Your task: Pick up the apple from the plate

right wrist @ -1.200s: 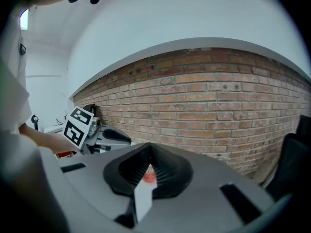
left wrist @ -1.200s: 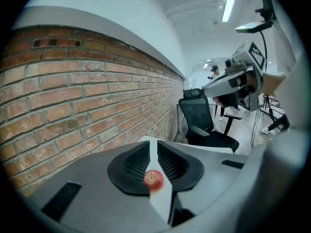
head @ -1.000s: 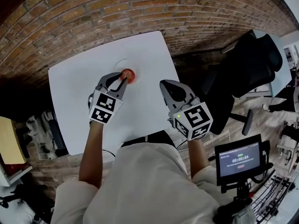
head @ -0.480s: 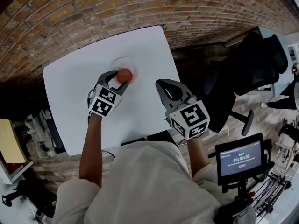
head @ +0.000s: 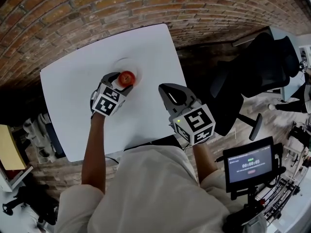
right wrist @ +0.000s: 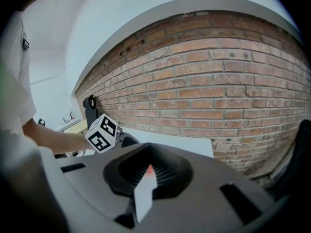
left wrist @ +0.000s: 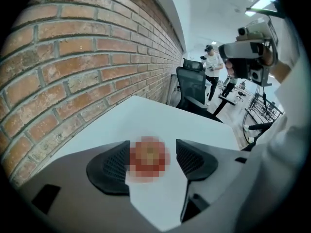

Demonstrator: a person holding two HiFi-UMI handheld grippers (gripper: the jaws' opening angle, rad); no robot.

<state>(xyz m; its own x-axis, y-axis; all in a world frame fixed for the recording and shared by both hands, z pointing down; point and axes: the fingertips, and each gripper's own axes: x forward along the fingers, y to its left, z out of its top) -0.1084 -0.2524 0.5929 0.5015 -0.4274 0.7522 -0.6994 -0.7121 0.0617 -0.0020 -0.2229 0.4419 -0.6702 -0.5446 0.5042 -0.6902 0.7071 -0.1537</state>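
A red apple point(head: 127, 77) rests on a white plate point(head: 134, 67) that is barely set off from the white table point(head: 73, 106). My left gripper point(head: 125, 80) is down at the plate with a jaw on either side of the apple point(left wrist: 148, 155). Its jaws are opening, and a gap shows between the fruit and the right pad point(left wrist: 194, 159). In the left gripper view the left gripper point(left wrist: 153, 154) frames the apple. My right gripper point(head: 164, 89) hovers over the table's right part, apart from the plate. The right gripper point(right wrist: 147, 173) has its jaws together on nothing.
A brick wall point(head: 97, 13) runs behind the table. A black office chair point(head: 257, 76) stands to the right and a small screen on a stand point(head: 250, 164) at lower right. The table's right edge point(head: 177, 67) is close to my right gripper. People stand far off point(left wrist: 211, 67).
My left gripper came down onto the plate and its jaws spread from nearly shut to either side of the apple. The right gripper sank a little.
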